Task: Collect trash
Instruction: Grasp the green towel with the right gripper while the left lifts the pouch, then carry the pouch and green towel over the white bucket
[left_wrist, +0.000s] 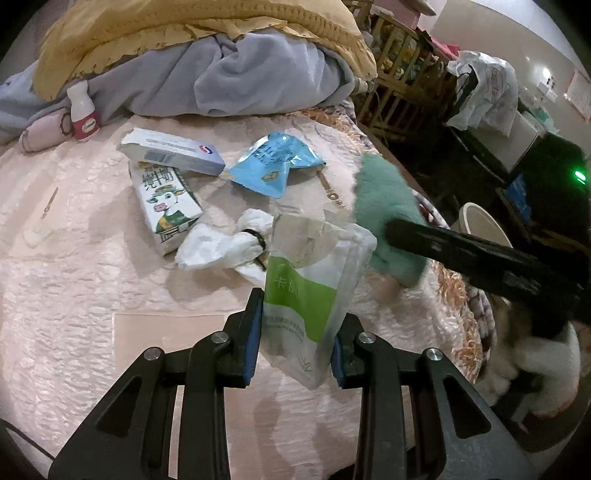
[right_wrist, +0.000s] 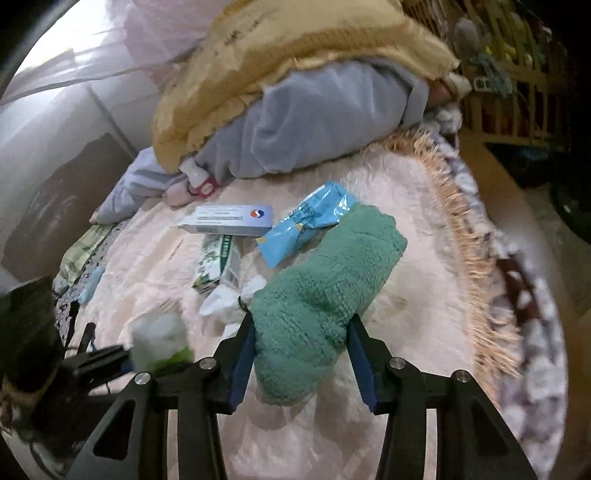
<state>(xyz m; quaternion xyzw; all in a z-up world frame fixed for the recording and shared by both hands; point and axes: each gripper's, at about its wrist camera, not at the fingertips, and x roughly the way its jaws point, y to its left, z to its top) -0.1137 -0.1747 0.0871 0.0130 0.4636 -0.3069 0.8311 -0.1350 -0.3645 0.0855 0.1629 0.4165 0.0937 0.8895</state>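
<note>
Litter lies on the pink bedspread (left_wrist: 92, 295): milk carton (left_wrist: 166, 206), blue wrapper (left_wrist: 275, 162), long box (left_wrist: 173, 151), tissue wad (left_wrist: 221, 247). We see the left gripper (left_wrist: 297, 339) clenched on a green-and-white pouch (left_wrist: 310, 291), lifted clear. The right gripper (right_wrist: 301, 354) straddles a green fleece sock (right_wrist: 325, 288); we cannot tell whether it grips.

You're looking over a bed (left_wrist: 74, 295) with a pale pink quilted cover and a fringed edge. Beyond it a yellow blanket (left_wrist: 207, 22) lies heaped on grey bedding (left_wrist: 229, 81). Right of the bed stands a wooden rack (left_wrist: 399, 74) against a pale wall (left_wrist: 491, 33); the light is dim.
</note>
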